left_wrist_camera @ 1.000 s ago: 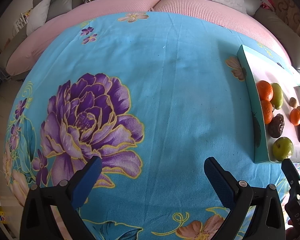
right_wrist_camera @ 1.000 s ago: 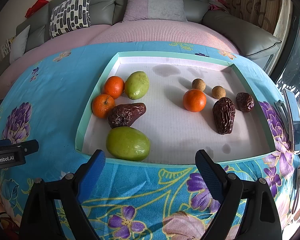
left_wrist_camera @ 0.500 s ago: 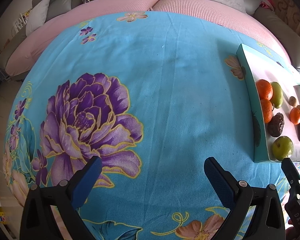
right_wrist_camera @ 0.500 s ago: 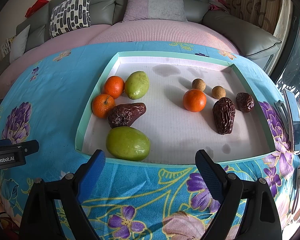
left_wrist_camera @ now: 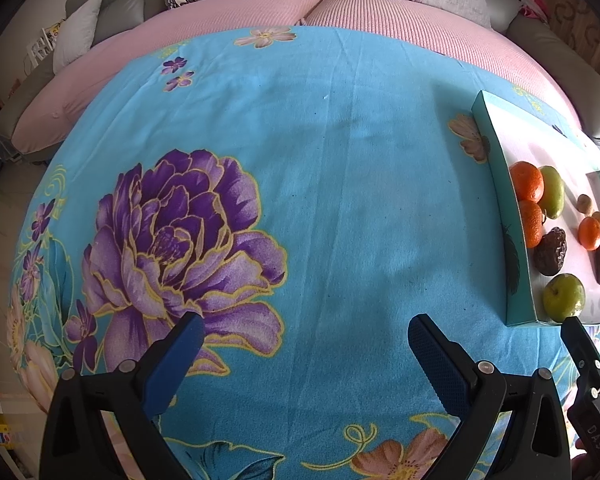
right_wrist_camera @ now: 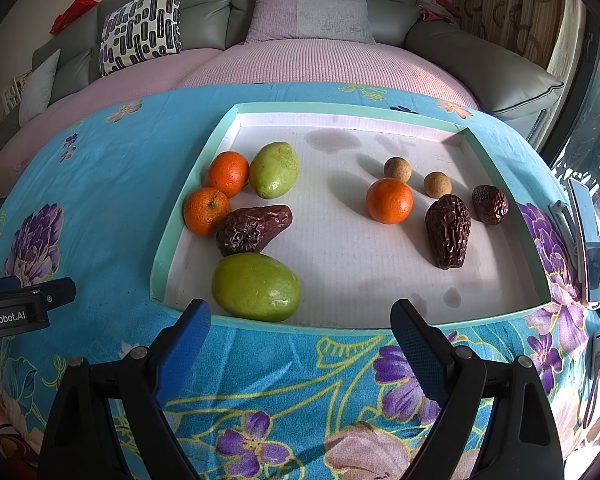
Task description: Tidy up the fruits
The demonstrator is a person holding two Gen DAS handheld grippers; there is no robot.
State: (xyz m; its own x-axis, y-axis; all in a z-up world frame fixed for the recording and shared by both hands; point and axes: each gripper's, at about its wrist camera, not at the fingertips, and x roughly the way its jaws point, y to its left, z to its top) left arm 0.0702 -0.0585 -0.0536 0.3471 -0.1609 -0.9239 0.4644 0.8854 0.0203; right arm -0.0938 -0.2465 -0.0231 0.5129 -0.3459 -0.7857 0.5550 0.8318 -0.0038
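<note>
Fruit all inside the tray (right_wrist_camera: 188,184) on the bench: oranges (right_wrist_camera: 206,211), green fruits (right_wrist_camera: 256,286), dates (right_wrist_camera: 448,230) still mixed, not grouped by kind. Right gripper (right_wrist_camera: 300,334) wide open, empty, facing the tray. Left gripper (left_wrist_camera: 306,346) likewise open, empty, over bare cloth (left_wrist_camera: 340,184).

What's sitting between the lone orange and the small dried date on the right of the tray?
In the right wrist view, one small tan round fruit and the large dried date's top lie between them.

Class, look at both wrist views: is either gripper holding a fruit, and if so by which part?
Nothing is held. The left gripper and the right gripper are both open and empty; all fruit lies in the tray.
</note>
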